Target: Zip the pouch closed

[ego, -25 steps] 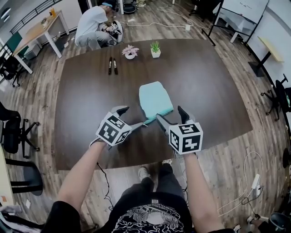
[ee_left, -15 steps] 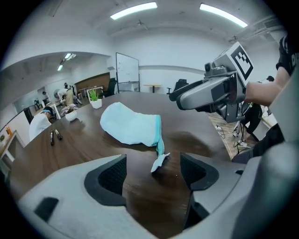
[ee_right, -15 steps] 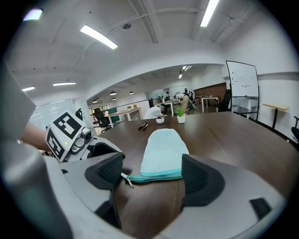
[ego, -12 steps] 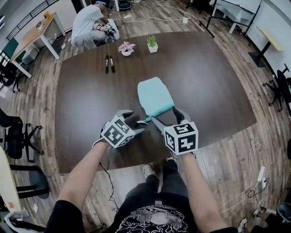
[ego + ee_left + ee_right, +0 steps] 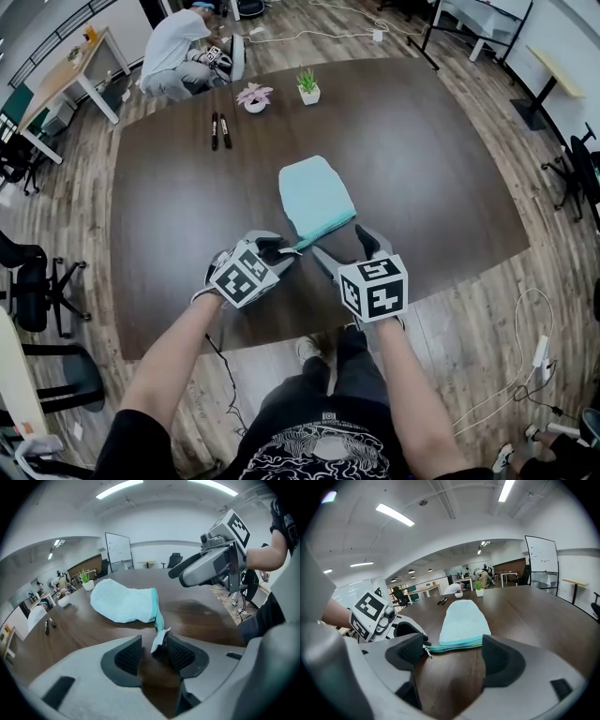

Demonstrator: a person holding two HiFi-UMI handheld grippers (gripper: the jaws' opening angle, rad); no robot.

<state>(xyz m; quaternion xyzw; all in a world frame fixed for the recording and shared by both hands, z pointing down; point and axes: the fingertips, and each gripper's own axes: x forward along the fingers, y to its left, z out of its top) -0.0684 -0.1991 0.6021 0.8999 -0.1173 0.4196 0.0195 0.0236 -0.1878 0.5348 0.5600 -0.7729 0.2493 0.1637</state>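
A light teal pouch (image 5: 317,197) lies flat on the dark table (image 5: 187,216), its zipper edge (image 5: 452,646) facing me. My left gripper (image 5: 281,248) is at the zipper's left end. Its jaws have just been closing, and the pouch's end tab (image 5: 159,639) stands between the pads, against the right one, with a gap still showing on the left. My right gripper (image 5: 345,246) is open wide just in front of the zipper edge, nothing between its fingers. The zipper pull (image 5: 425,651) sits at the left end, close to the left gripper (image 5: 405,630).
Two black markers (image 5: 218,130), a pink flower pot (image 5: 254,97) and a small green plant (image 5: 307,86) stand at the table's far side. A person (image 5: 178,47) crouches on the floor beyond. The table's near edge runs just under my grippers.
Both grippers have come down closer to the pouch's near edge. The left gripper's jaws have narrowed from wide open around the pouch's end tab.
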